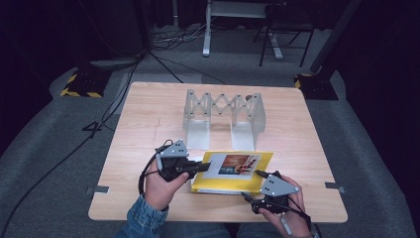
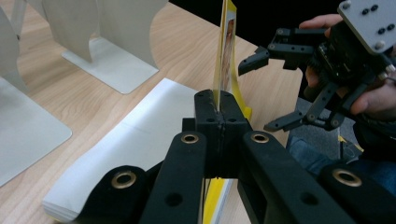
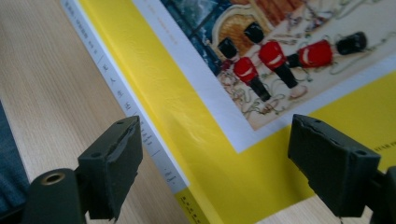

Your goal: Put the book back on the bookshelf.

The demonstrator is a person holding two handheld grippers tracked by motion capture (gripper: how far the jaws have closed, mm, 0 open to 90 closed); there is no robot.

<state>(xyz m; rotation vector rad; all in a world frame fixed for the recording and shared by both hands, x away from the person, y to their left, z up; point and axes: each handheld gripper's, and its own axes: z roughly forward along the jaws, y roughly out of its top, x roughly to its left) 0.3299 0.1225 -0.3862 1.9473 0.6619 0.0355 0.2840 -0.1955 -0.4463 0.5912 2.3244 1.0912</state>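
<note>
- Two grippers over one wooden table (image 1: pixel 148 119), seen from the high view; each is held in a person's hand.
- We see a yellow book (image 1: pixel 233 172) lying near the front edge of the table, picture cover facing up.
- Left gripper (image 1: pixel 200 167) comes in from the book's left side. In the left gripper view its jaws are pressed together on the yellow cover (image 2: pixel 223 56), which stands up edge-on from between them.
- White pages (image 2: pixel 135 140) lie exposed below that lifted cover in the same view.
- Right gripper (image 1: pixel 257 174) sits at the book's front right corner, jaws spread and empty. The left gripper view shows it (image 2: pixel 266 88) just beside the raised cover, not touching.
- In the right gripper view we see both jaws apart, straddling the book's front edge: spine (image 3: pixel 121 98) near the left jaw, cover picture (image 3: pixel 280 51) with red-coated figures between them.
- Grey folding rack (image 1: pixel 224 116) stands upright behind the book, mid-table, apart from it.
- Left forearm wears a denim sleeve (image 1: pixel 143 218).
</note>
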